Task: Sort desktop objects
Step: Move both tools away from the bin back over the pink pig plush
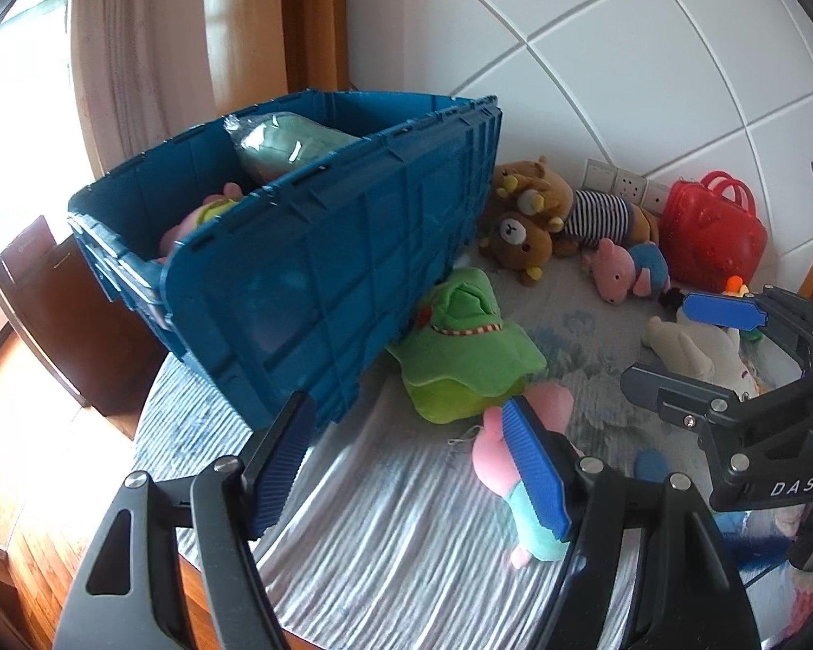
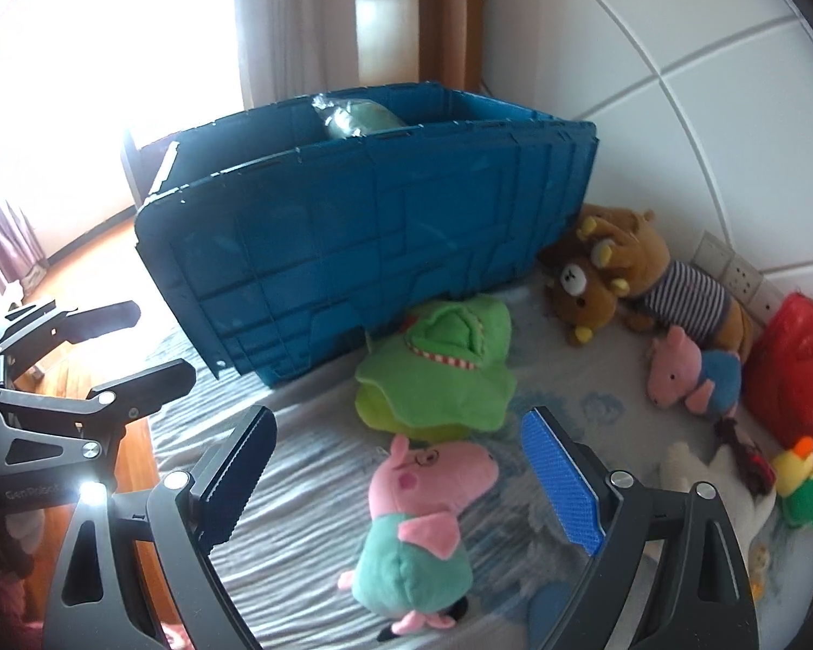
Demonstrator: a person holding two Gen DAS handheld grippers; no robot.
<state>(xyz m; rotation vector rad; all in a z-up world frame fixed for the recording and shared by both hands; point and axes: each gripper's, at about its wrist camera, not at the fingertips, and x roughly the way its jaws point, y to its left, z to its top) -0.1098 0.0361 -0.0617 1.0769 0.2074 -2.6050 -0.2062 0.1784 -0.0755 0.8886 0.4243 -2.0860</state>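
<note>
Now both grippers hang over a striped bedcover (image 2: 320, 493) strewn with plush toys. Right gripper (image 2: 401, 487) stands wide open, empty, its pads either side of a pink pig (image 2: 412, 531) in a teal shirt that lies flat below them, untouched. Left gripper (image 1: 406, 466) is about half open, empty too, near the same pig. Just behind the pig lies a green plush (image 2: 439, 374), touching a tilted blue crate (image 2: 352, 249) that holds a bagged toy (image 1: 282, 146).
</note>
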